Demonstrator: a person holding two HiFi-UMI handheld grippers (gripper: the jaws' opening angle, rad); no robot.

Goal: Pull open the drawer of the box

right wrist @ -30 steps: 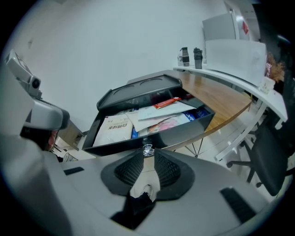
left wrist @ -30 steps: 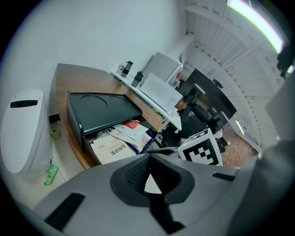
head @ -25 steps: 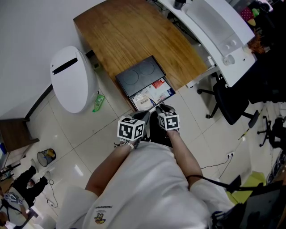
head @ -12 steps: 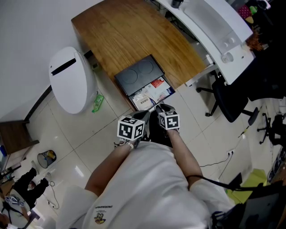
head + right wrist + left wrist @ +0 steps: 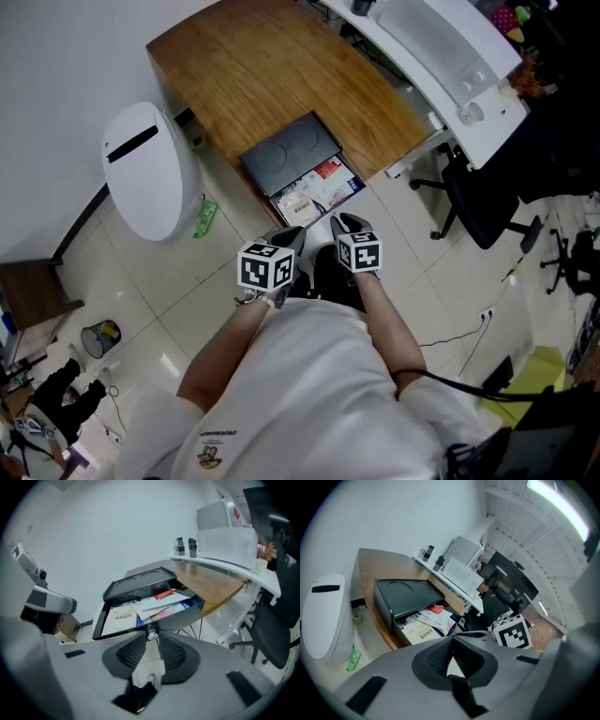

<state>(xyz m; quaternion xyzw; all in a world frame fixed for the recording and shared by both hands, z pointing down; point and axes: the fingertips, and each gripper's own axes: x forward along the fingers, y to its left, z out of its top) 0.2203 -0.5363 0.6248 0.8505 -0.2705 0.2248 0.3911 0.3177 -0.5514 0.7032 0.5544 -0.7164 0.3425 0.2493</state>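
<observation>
Head view: black rectangular box [image 5: 286, 155] on the brown wooden surface [image 5: 253, 66], paper-filled drawer [image 5: 323, 210] well out toward 5 o'clock. Left gripper view: left tool [image 5: 451, 641] closed, empty. Right gripper view: right tool [image 5: 152, 637] clamps the silver drawer knob [image 5: 151, 634]; little pulling likely remains.

The open drawer [image 5: 317, 195] is packed to the brim with booklets and papers [image 5: 302, 202], so nothing could dip in without touching them. Its front juts past the edge of the wooden table [image 5: 253, 66]. The knob [image 5: 150, 634] is taken, sitting between the jaw tips of the right gripper [image 5: 150, 641]. The left gripper [image 5: 286, 236], jaws together, crowds in just beside it.

Left of the box [image 5: 289, 155], a tall white bin [image 5: 150, 173] and a green bottle [image 5: 205, 217] narrow the way in. On the right, an office chair [image 5: 483, 202] stands near the table's corner. Behind the box the tabletop is bare wood, and the tiled floor [image 5: 159, 281] further left lies open.
</observation>
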